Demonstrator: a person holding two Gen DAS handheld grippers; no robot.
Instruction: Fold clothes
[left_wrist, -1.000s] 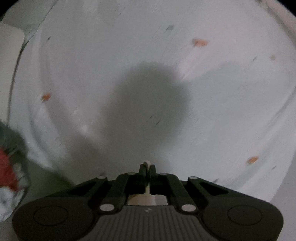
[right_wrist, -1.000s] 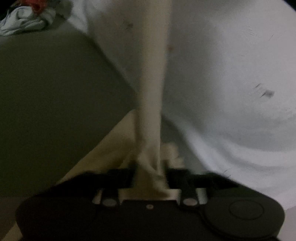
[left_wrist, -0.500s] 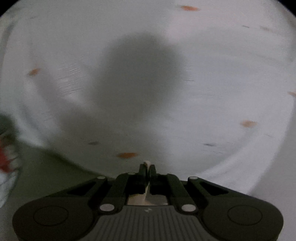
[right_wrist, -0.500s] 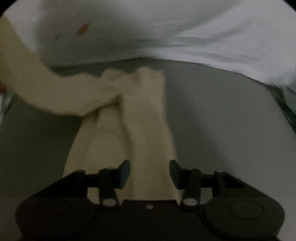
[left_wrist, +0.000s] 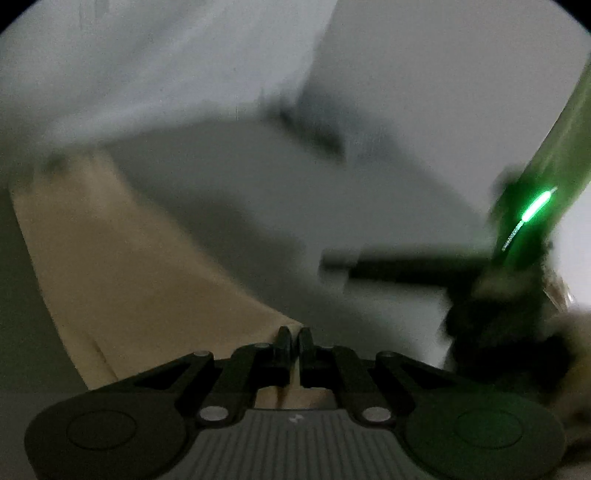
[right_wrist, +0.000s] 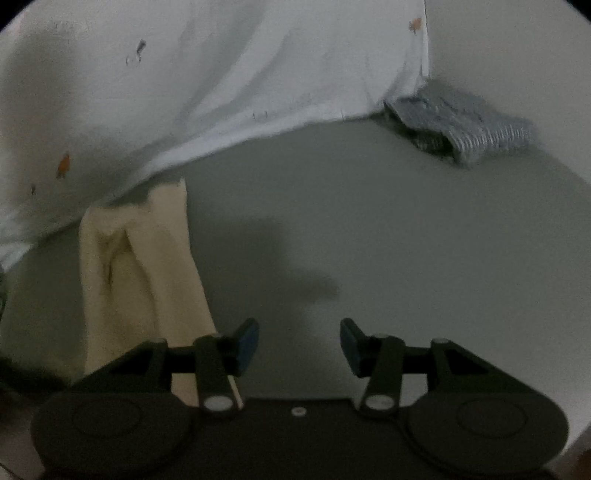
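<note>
A cream garment (left_wrist: 129, 266) lies stretched over the grey surface (left_wrist: 229, 192). In the left wrist view my left gripper (left_wrist: 294, 341) is shut on the garment's near edge, and cream fabric shows between its fingers. In the right wrist view the same cream garment (right_wrist: 140, 266) lies folded lengthwise to the left of my right gripper (right_wrist: 299, 338). That gripper's jaws are opening, and between its blue pads (right_wrist: 247, 341) there is only bare grey surface (right_wrist: 369, 240).
A white cloth with small orange specks (right_wrist: 184, 92) covers the far side. A grey knitted item (right_wrist: 461, 122) lies at the back right. At the right of the left wrist view, a blurred dark tool with a green light streak (left_wrist: 532, 210) passes close by.
My right gripper has let go of the cream garment and slid right, so the garment now lies left of it. My left gripper has swung down from the white cloth, still pinching cream fabric.
</note>
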